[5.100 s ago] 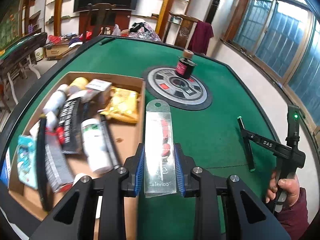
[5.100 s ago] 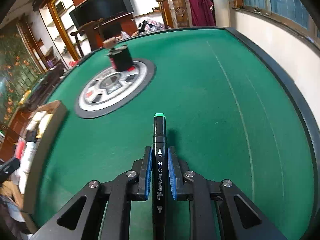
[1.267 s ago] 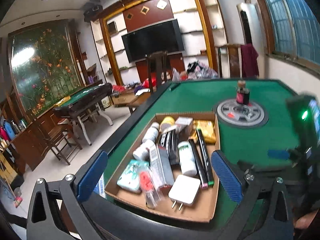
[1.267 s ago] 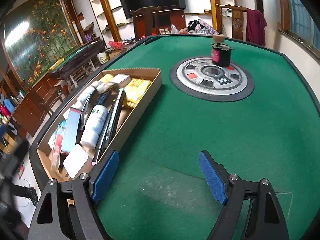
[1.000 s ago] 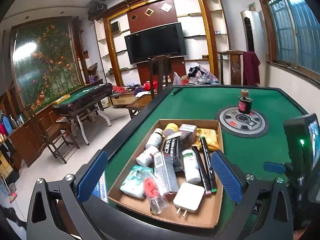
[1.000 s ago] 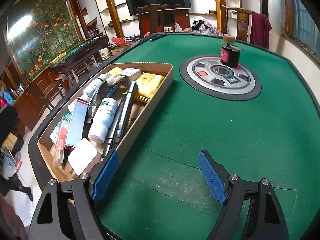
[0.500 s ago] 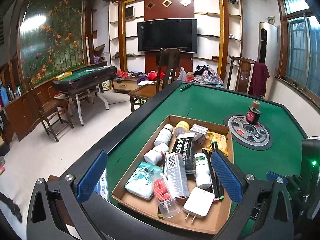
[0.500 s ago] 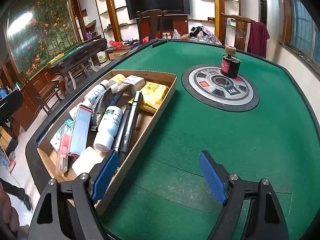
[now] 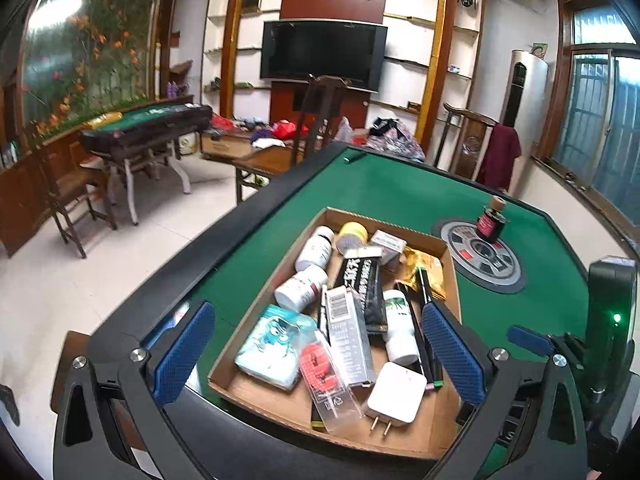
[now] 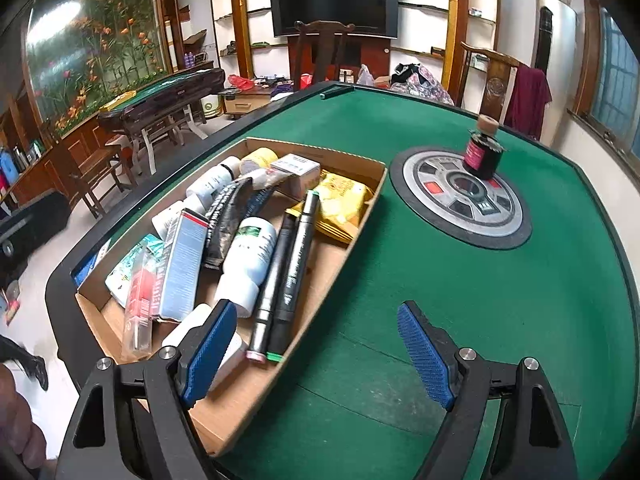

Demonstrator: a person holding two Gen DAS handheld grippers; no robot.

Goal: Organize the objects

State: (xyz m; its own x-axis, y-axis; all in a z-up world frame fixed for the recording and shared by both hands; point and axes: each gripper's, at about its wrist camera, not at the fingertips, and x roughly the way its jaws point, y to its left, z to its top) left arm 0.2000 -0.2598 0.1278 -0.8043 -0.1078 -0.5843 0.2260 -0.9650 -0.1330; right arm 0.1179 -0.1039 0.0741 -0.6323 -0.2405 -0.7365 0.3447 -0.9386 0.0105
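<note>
A cardboard box (image 9: 260, 402) on the green felt table holds several items. Among them are a clear packet with a red part (image 9: 324, 376), a white plug (image 9: 396, 398) and a black marker with a green end (image 10: 294, 268). My left gripper (image 9: 318, 354) hangs open above the box's near end with nothing between its blue pads. Open and empty too, my right gripper (image 10: 316, 350) straddles the box's right wall (image 10: 340, 268) near its front corner. The right gripper's body (image 9: 612, 312) also shows at the right edge of the left wrist view.
A round grey disc (image 10: 460, 196) is set in the table's middle, with a small dark corked bottle (image 10: 482, 152) on it. The table's black rim (image 9: 168, 280) runs left of the box, with floor beyond. Chairs, another table and a TV stand farther back.
Five seconds ago the left gripper held the clear packet and the right the green marker; both now lie in the box. Over the last second both open grippers have shifted left.
</note>
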